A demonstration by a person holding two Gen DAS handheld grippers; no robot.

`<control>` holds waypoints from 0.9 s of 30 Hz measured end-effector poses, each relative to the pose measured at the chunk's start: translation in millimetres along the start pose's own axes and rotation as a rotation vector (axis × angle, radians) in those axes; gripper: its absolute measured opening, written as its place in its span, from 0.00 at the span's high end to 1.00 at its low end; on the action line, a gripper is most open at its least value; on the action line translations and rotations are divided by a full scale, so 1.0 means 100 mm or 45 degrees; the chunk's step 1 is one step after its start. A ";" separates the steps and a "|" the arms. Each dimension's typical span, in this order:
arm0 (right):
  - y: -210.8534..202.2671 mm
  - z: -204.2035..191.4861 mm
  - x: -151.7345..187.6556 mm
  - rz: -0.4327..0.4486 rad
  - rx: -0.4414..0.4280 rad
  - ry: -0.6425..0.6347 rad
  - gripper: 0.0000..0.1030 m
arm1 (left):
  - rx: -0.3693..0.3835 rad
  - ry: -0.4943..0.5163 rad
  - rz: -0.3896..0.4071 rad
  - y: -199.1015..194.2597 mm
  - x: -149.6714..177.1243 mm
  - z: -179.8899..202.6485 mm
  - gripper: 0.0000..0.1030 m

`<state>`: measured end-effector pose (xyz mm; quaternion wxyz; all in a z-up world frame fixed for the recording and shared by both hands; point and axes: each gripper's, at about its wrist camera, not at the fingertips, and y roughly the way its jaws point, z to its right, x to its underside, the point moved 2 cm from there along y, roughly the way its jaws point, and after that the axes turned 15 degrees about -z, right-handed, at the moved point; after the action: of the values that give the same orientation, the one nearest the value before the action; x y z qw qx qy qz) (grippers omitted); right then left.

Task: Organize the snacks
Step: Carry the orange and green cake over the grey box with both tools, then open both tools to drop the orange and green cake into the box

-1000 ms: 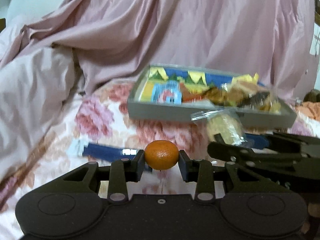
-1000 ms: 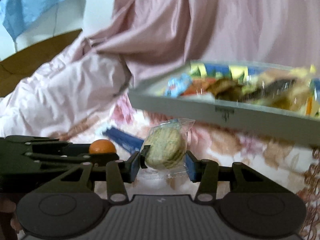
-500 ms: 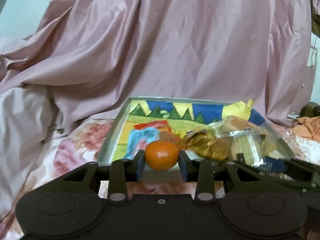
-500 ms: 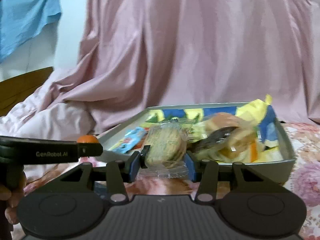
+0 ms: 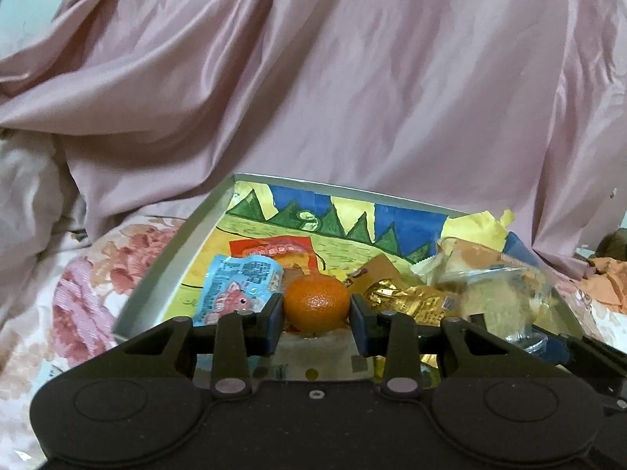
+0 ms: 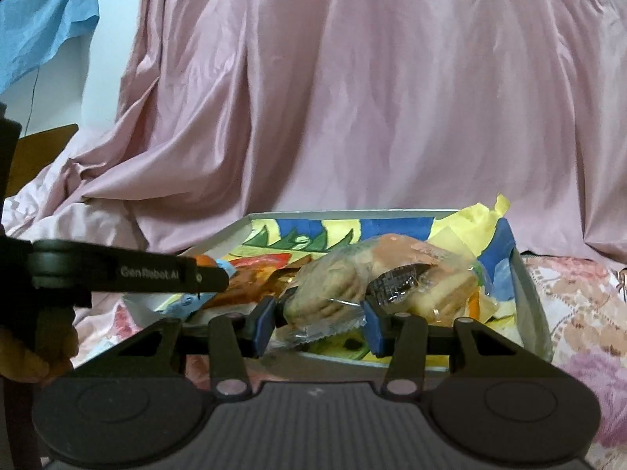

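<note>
Left gripper (image 5: 316,309): jaws clamped on a small mandarin orange (image 5: 316,304), pads pressing its two sides at the widest part, presumably so the round fruit cannot roll out. Right gripper (image 6: 322,315): jaws closed on a clear-wrapped packet of round biscuits (image 6: 327,288), pinched across the stack with the loose wrapper tail hanging below the pads. Both items are held above the near edge of the shallow grey box (image 5: 164,274), not yet resting in it, so this reads as the carry-in step with release to follow. The box interior is printed in yellow, blue and green; it holds a light-blue sachet (image 5: 239,286) at left, a red-orange packet (image 5: 274,248) behind it, a gold foil wrapper (image 5: 407,301) and more clear-wrapped biscuits at right. The orange points at the barer left-centre floor, probably the free spot. The box sits on a floral bedsheet (image 5: 86,293), with a pink satin cover (image 5: 352,90) heaped behind. In the right wrist view the left gripper's arm crosses at left, close alongside; a collision on release looks possible.
</note>
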<state>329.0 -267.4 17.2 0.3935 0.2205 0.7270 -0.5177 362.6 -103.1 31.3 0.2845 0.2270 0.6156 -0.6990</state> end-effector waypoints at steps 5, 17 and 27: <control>0.15 0.19 -0.04 -0.017 0.029 0.077 0.51 | -0.003 -0.013 -0.010 0.14 -0.03 0.02 0.63; 0.19 0.22 -0.08 -0.011 0.049 0.087 0.44 | -0.002 -0.066 -0.011 0.11 -0.04 -0.01 0.49; 0.15 0.21 -0.06 0.002 0.065 0.073 0.27 | -0.011 -0.088 0.059 -0.16 -0.02 -0.05 0.09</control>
<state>350.7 -280.5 10.5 0.3671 0.2457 0.7244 -0.5292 353.2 -96.7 43.9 0.3228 0.2158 0.6028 -0.6970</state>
